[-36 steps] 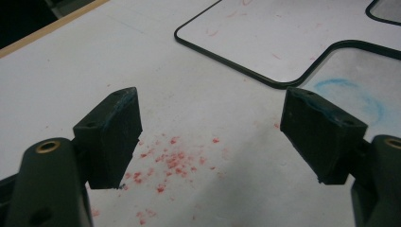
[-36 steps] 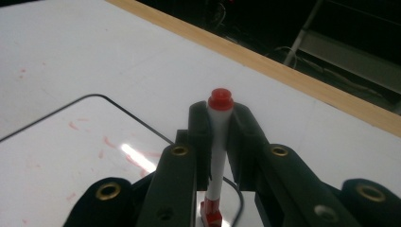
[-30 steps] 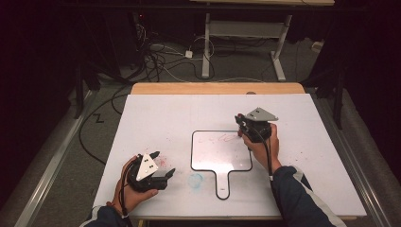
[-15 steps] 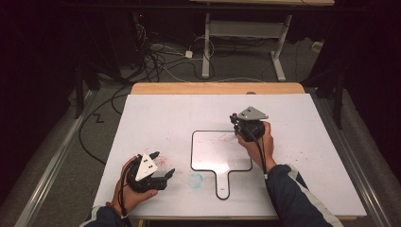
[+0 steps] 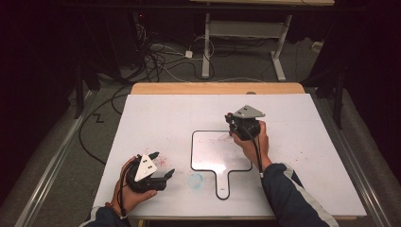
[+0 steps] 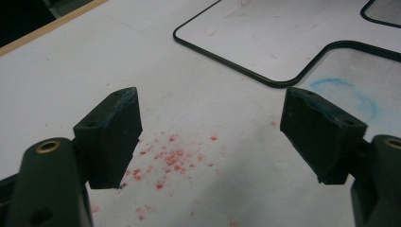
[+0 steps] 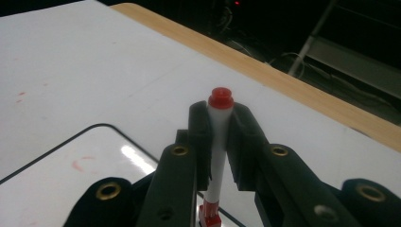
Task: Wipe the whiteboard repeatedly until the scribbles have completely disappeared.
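Note:
A white marker (image 7: 218, 142) with red ends stands along the jaws of my right gripper (image 7: 220, 118), which is shut on its barrel. In the high view that right gripper (image 5: 232, 120) hovers over the top right corner of a small black-rimmed whiteboard (image 5: 215, 151) with a handle toward the person. The board (image 7: 71, 170) carries faint red strokes. My left gripper (image 5: 163, 165) rests near the table's front left, left of the board's handle. Its jaws are open (image 6: 210, 123) with nothing between them, over red specks on the white tabletop.
A pale blue smear (image 5: 195, 179) marks the white table (image 5: 302, 142) just left of the board's handle. A wooden strip (image 5: 217, 88) edges the far side. Beyond it lie floor cables (image 5: 165, 56) and a desk frame (image 5: 246, 33).
My right gripper has shifted slightly left with the marker, closer over the board's top right corner. The left gripper has stayed put.

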